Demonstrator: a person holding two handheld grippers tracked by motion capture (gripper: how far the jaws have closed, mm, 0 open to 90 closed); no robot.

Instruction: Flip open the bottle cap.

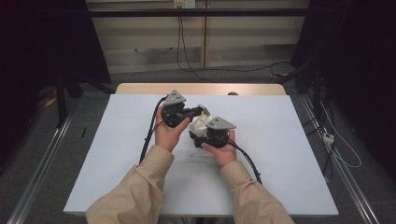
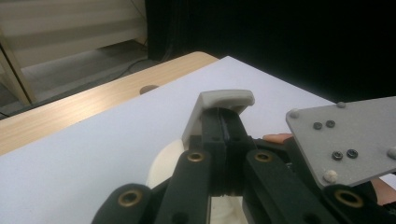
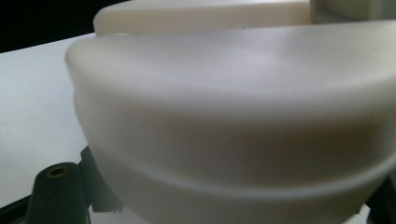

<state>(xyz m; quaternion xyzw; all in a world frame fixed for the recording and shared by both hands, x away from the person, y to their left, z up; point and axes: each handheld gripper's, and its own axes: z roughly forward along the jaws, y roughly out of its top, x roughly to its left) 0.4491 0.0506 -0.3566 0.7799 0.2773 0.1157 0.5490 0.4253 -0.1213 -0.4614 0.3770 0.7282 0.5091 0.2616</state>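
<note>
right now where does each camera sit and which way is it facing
High view: above the person's side, looking down on the white table; both sleeves and hands hold the left gripper and right gripper.
Left gripper view: along its own shut fingers, facing the far table edge.
Right gripper view: pressed up against the cream plastic piece.
All three share that piece.

From above we look down on the white table (image 1: 280,154); our gripper views sit close, both sharing the cream plastic piece (image 3: 233,116) with it.
</note>
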